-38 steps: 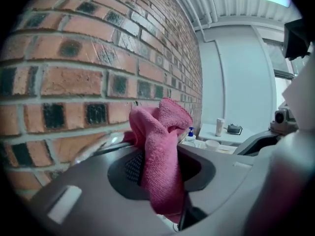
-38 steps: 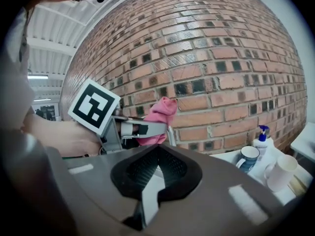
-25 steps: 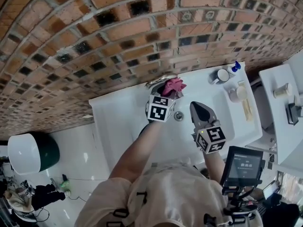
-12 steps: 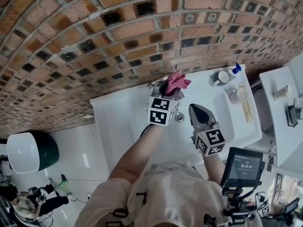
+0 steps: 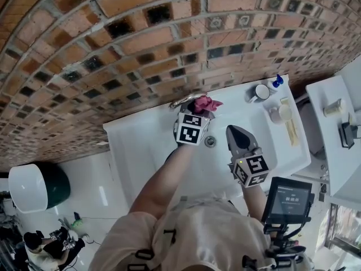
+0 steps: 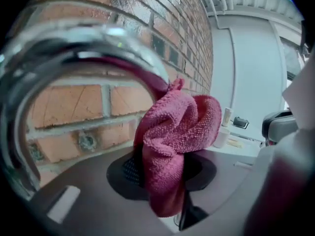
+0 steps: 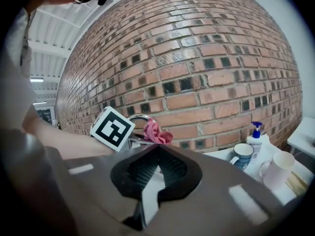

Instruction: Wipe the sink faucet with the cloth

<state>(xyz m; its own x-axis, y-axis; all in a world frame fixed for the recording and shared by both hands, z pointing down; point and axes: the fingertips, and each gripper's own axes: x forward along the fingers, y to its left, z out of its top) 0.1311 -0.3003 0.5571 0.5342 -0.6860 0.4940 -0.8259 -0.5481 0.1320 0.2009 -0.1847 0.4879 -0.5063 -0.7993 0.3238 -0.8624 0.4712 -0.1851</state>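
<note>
Being gripped between the left gripper's (image 6: pixel 162 173) jaws, just eased slightly wider, the crumpled pink terry cloth (image 6: pixel 172 136) is pressed against the curved chrome faucet (image 6: pixel 29 82). The right gripper (image 7: pixel 156 154) is seen closed, empty, the cloth ahead-left of it.

The white tabletop (image 5: pixel 135 151) carries the faucet (image 5: pixel 179 101) at its back edge and a mug (image 5: pixel 262 91), pump bottle (image 5: pixel 277 82) and white cup (image 5: pixel 280 113) near its right back corner.
</note>
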